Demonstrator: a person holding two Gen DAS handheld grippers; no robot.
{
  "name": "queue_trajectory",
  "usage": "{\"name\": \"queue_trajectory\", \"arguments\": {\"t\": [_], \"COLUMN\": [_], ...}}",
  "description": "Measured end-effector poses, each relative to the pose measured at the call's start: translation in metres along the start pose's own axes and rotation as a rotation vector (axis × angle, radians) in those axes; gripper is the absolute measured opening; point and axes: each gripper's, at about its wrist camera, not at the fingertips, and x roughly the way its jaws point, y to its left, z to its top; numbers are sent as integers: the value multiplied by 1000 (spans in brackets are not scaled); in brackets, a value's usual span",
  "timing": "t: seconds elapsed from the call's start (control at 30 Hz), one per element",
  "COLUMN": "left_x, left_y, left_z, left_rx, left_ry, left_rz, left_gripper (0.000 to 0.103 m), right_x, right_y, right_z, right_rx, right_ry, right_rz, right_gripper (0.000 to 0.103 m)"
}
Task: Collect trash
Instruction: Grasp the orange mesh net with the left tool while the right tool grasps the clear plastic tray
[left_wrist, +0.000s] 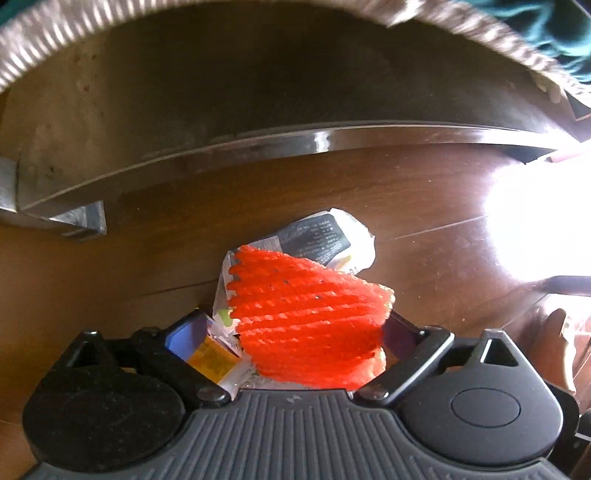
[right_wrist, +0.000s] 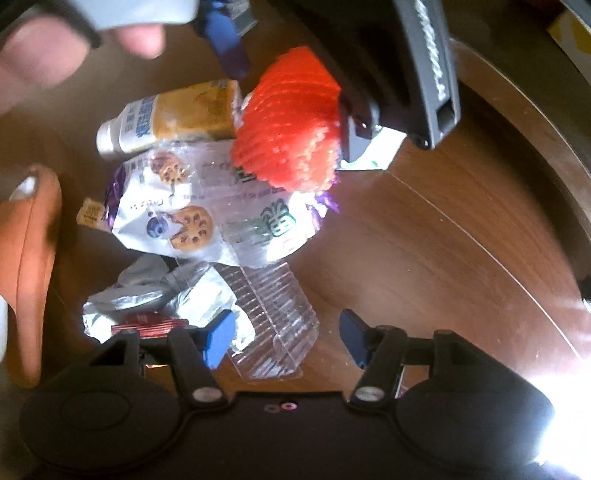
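A heap of trash is seen lying on a dark wooden floor (right_wrist: 443, 240), with both grippers pointed down at it. The left gripper (left_wrist: 291, 332) is held wide, its jaws set to either side of an orange foam net (left_wrist: 306, 317); whether the pads already press on the net cannot be told, though the straddling stance suggests it was chosen as the next piece. Just beyond the net a crumpled black-and-white wrapper (left_wrist: 325, 240) is found, and a yellow-labelled bottle (left_wrist: 214, 358) lies by the left finger. The right gripper (right_wrist: 288, 339) is held open and empty, with a clear ribbed plastic tray (right_wrist: 273, 314) between its fingers and crumpled foil (right_wrist: 155, 295) to its left. Further ahead lies a cookie-print pouch (right_wrist: 173, 214).
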Motion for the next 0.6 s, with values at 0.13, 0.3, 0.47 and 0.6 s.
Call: {"name": "queue_trajectory", "arguments": {"t": [0.13, 0.3, 0.47, 0.6], "left_x": [9, 11, 5, -17], "left_y": [6, 14, 22, 27], "left_z": [4, 5, 3, 0], "left_rx": [-31, -69, -88, -66], "left_ry": [21, 42, 59, 68], "left_rz": [-14, -48, -59, -47], "left_gripper": [73, 48, 29, 24], "right_x": [6, 9, -1, -20], "right_y": [5, 4, 2, 9], "right_z": [0, 1, 1, -4], "right_rx": [-33, -36, -48, -58], "right_ry": [-1, 5, -1, 11], "right_rz": [-42, -84, -107, -116], "right_gripper": [31, 7, 3, 1]}}
